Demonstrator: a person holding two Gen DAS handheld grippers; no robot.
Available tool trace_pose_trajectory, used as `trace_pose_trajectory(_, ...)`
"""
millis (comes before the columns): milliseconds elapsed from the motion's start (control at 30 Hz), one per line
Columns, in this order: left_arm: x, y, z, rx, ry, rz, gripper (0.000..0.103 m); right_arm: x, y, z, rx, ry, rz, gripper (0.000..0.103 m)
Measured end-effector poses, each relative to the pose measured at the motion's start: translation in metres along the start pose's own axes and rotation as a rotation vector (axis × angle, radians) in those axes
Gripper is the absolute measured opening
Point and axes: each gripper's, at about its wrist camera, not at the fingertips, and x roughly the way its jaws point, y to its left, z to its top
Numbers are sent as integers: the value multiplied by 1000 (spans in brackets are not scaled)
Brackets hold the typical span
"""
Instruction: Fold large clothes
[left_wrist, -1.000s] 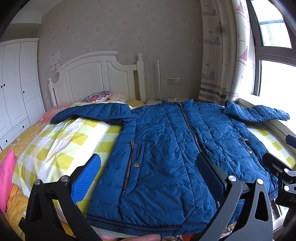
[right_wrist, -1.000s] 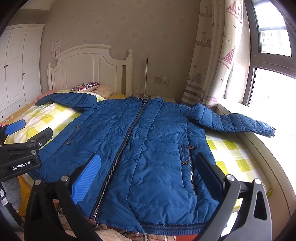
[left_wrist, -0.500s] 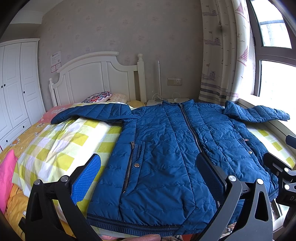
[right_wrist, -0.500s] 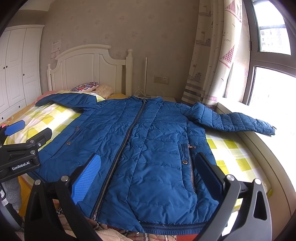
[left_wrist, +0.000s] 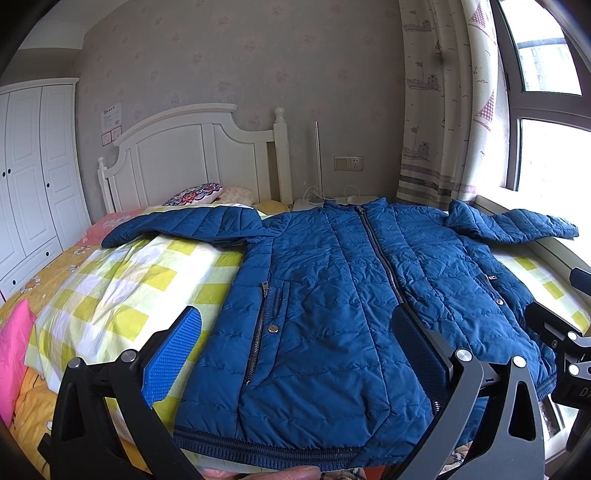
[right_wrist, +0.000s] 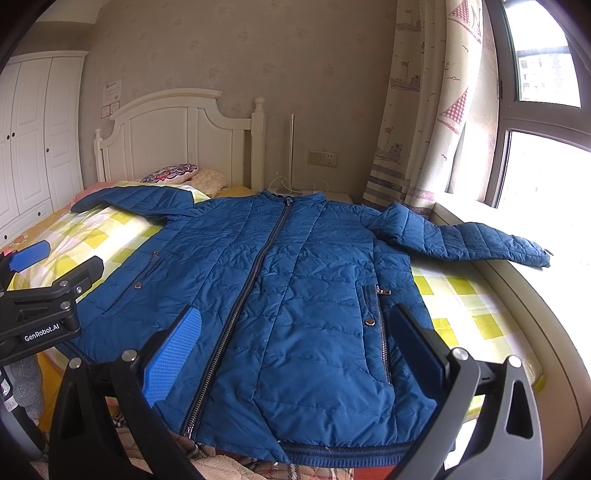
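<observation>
A blue quilted jacket lies flat and zipped on the bed, front up, hem toward me, both sleeves spread out sideways. It also shows in the right wrist view. My left gripper is open and empty, hovering above the jacket's hem near its left pocket. My right gripper is open and empty above the hem near the right pocket. The left gripper's body also shows in the right wrist view at the left edge.
The bed has a yellow-checked sheet and a white headboard with pillows. A white wardrobe stands at left. A curtain and window sill run along the right; the right sleeve rests there.
</observation>
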Motion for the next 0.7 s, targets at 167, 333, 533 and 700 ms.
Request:
trace_pose_trajectory(167, 1, 1, -2, 0, 6, 2, 99, 1, -1, -2, 8, 4, 4, 101)
trace_pose_trajectory(333, 5, 0, -5, 3, 22, 3, 99, 5, -6, -4, 33, 10, 24, 101)
trace_pose_trajectory(533, 20, -4, -3, 18, 64, -17, 99, 15, -15, -8, 53, 25, 43, 101)
trace_pose_trajectory(700, 69, -17, 12, 141, 125, 14, 99, 44, -41, -12, 124, 103, 29, 101)
